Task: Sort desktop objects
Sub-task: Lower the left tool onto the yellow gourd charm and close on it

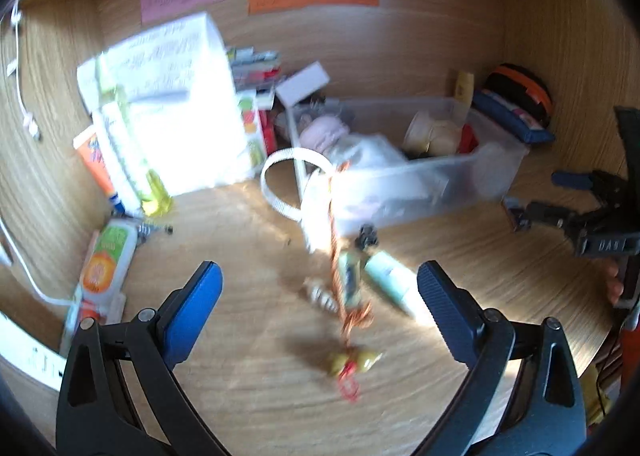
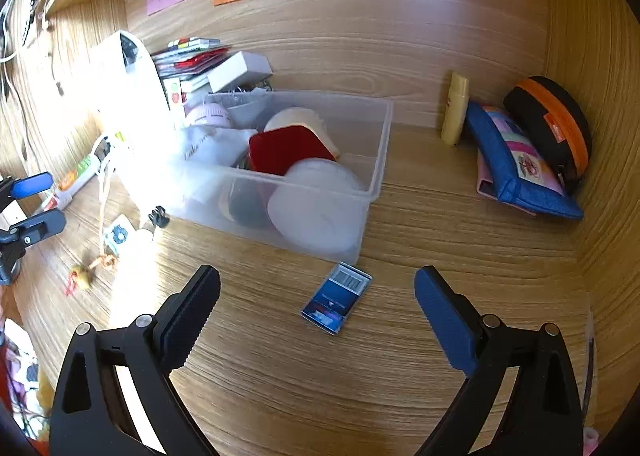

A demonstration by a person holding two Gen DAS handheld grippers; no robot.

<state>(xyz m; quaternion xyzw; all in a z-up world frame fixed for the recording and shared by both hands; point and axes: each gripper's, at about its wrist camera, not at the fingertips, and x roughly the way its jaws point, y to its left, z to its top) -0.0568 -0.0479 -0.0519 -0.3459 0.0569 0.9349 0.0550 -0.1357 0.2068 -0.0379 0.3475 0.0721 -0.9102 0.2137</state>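
Item: small flat blue cardboard box [image 2: 337, 304], lying on wooden desk [image 2: 440, 256] just before clear plastic bin [image 2: 376, 159]. Light, stiff; I'd pinch its long edges. Right gripper [image 2: 318, 310] fingers wide, empty; left gripper [image 1: 320, 308] likewise.

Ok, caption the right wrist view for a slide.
Open right gripper hovers over a small blue box lying in front of the clear bin.
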